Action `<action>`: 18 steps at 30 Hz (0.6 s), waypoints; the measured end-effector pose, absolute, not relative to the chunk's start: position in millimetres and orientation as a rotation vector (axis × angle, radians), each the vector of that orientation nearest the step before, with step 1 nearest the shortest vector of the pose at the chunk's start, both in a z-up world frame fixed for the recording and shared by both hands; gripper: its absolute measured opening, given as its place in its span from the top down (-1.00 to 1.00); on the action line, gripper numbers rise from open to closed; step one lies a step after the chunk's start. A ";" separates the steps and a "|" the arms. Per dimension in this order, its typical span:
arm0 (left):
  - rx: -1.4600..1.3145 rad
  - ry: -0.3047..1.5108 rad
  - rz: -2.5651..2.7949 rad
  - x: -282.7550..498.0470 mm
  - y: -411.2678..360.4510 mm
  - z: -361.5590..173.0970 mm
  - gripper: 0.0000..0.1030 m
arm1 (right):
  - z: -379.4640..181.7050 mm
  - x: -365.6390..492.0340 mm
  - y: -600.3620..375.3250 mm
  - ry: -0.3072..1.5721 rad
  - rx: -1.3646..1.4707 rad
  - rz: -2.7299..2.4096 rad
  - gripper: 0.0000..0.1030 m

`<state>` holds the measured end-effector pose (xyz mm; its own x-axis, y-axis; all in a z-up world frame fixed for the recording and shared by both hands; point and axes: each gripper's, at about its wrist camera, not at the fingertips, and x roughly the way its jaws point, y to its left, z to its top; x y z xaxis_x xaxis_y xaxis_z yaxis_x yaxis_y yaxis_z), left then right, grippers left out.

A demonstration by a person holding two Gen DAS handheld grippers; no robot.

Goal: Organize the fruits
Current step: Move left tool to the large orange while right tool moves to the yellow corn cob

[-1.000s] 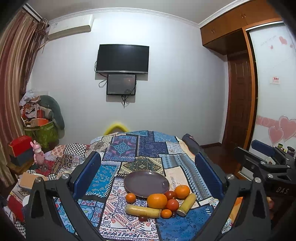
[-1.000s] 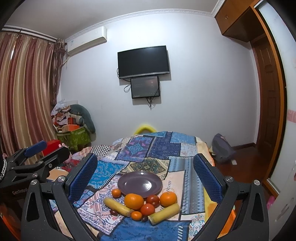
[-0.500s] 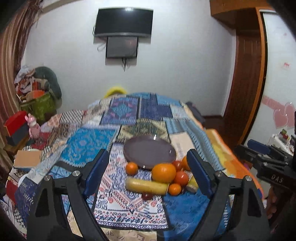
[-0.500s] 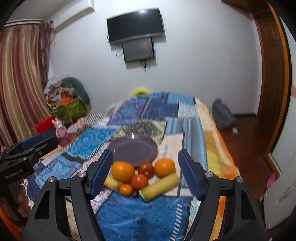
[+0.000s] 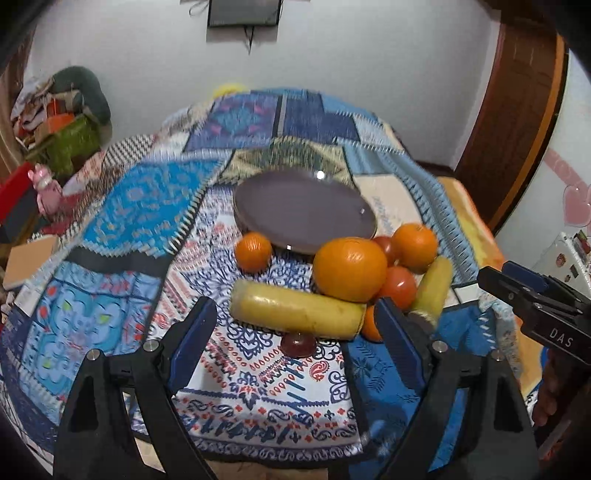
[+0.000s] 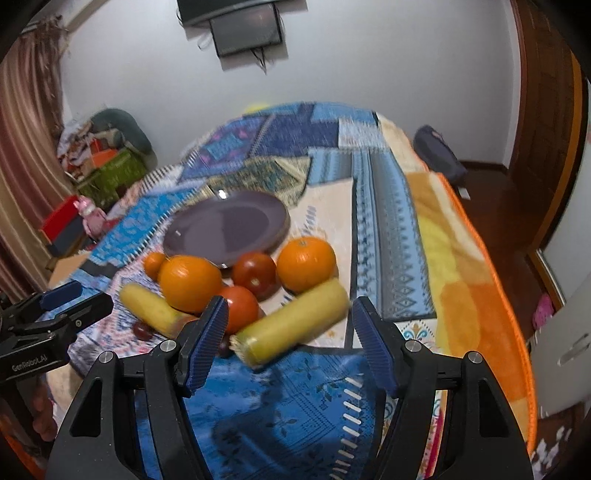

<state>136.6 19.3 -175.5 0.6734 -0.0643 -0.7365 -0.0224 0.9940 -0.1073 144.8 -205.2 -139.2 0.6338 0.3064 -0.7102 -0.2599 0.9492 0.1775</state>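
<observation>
Covering the bed, a patchwork quilt point(image 5: 155, 206) in blues and reds; an orange blanket point(image 6: 476, 280) runs along the right edge, with dark wood floor point(image 6: 513, 221) beyond. Room, left to right — striped curtain point(image 6: 26, 166), heap of clutter with a green box point(image 5: 70, 140), white wall with a mounted screen point(image 6: 245, 31), brown door point(image 5: 513, 110).

On the quilt: an empty purple plate point(image 5: 295, 212). Just in front, clustered — small orange point(image 5: 253, 251), left banana point(image 5: 295, 310), large orange point(image 5: 350, 268) touching it, tomatoes point(image 6: 255, 275), another orange point(image 6: 306, 263), right banana point(image 6: 291, 325).

Left gripper point(image 5: 295, 343): jaws spread wide, holding nothing, flanking the left banana's near side. Right gripper point(image 6: 290, 341): jaws released, either side of the right banana's near end; contact cannot be told. Bare quilt lies left of and behind the plate.
</observation>
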 end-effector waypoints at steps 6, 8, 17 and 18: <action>-0.093 0.869 -0.024 154.6 12.1 -191.6 -0.81 | -160.6 160.2 -199.8 0.888 0.059 0.336 -0.29; -0.087 0.861 -0.035 158.6 10.1 -190.6 -0.86 | -164.2 163.3 -198.5 0.900 0.060 0.340 -0.29; -0.054 0.893 -0.089 193.5 -13.3 -197.9 -0.87 | -183.5 184.8 -194.6 0.961 0.060 0.334 -0.29; -0.050 0.906 -0.092 197.9 -15.5 -201.1 -0.87 | -185.9 186.7 -193.6 0.971 0.054 0.333 -0.30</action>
<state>197.9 -15.5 -201.1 0.6133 -0.1008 -0.7833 0.0590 0.9949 -0.0819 186.7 -193.6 -185.9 0.5179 0.3009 -0.8008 -0.2533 0.9481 0.1924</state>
